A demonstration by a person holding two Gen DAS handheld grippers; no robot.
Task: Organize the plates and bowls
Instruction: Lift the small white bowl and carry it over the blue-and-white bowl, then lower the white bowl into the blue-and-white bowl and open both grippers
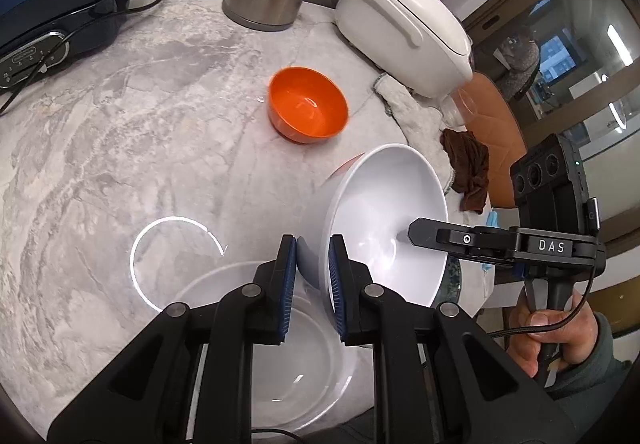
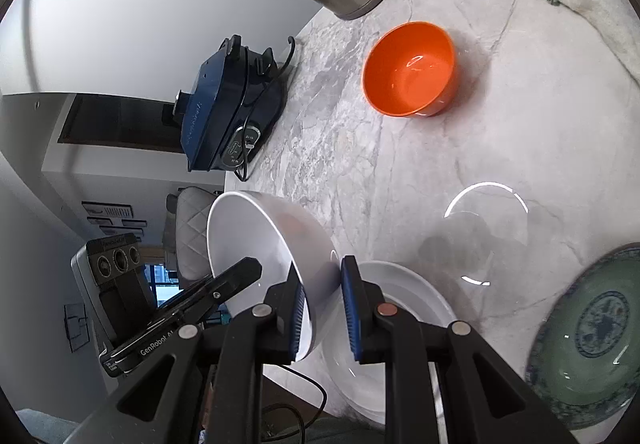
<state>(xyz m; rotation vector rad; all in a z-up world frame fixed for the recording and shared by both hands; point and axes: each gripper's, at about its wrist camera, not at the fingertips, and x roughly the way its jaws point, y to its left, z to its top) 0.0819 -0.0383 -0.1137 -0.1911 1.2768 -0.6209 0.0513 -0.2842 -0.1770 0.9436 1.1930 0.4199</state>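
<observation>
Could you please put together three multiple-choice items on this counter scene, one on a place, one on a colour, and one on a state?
1. Where does the orange bowl stand?
A. Inside the white bowl
B. Alone on the marble counter
C. On the green patterned plate

2. What colour are the pads on the gripper fingers?
A. Blue
B. Red
C. Yellow

3. How is the white bowl held?
A. It rests flat, untouched
B. One gripper alone holds it
C. Both grippers clamp its rim, and it is tilted

Answers:
1 B: the orange bowl sits by itself on bare counter, apart from the green patterned plate.
2 A: blue ribbed pads show in both wrist views.
3 C: the left gripper and the right gripper each pinch the rim, and the bowl stands steeply tilted over the white plates.
</observation>
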